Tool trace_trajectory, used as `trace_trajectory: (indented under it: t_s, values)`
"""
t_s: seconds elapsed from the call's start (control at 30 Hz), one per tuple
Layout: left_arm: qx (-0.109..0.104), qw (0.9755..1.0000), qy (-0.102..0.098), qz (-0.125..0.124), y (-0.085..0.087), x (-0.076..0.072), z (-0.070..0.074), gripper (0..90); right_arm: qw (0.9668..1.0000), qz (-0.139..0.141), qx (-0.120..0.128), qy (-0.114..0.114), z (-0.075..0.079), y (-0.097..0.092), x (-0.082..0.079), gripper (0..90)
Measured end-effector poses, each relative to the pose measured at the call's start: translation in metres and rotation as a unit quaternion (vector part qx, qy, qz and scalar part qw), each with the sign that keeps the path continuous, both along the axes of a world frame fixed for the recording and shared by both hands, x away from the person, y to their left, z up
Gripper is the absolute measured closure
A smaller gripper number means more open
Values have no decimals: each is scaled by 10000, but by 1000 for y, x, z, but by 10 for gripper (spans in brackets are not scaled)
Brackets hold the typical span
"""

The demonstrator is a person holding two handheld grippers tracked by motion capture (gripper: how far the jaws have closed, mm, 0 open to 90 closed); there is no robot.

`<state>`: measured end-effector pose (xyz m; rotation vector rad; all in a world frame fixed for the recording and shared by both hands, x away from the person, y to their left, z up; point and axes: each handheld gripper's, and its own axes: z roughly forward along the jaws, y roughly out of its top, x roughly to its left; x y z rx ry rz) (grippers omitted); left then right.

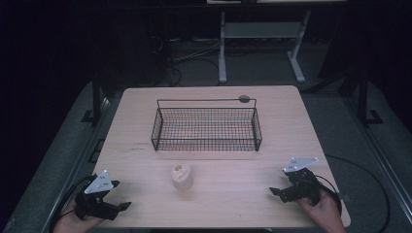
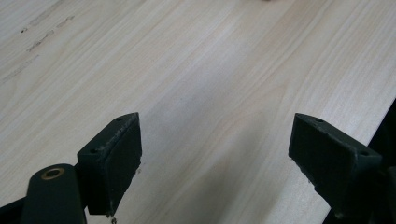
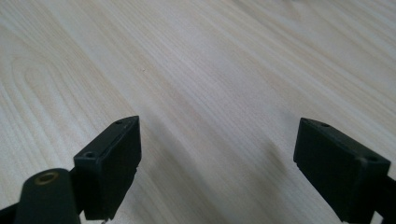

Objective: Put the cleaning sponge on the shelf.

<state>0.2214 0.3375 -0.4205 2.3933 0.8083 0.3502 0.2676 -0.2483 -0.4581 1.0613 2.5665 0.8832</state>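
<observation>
Left gripper (image 2: 215,158): jaws spread, near left corner of the table (image 1: 145,165).
Right gripper (image 3: 217,161): jaws spread, near right.
Small pale cup (image 1: 182,176): near centre, between them.
Wire basket (image 1: 206,127): behind it, farther.

Through the right gripper view I saw my right gripper (image 3: 217,163) held wide apart, its two black blocky jaws rising from the bottom edge over the pale, straight-grained wooden tabletop (image 3: 201,70), with bare wood between them
</observation>
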Motion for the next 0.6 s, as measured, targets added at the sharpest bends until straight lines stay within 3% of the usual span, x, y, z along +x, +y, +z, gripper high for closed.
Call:
trace_trajectory:
  t_s: [0.33, 0.6]
  values:
    - [112, 9998, -90, -153, -11, 4, 12, 168, 10000, 51, -18, 18, 1, 0, -1, 146]
    - [126, 9996, -44, -261, -16, 4, 14, 168, 10000, 60, -38, 26, 1, 1, -1, 146]
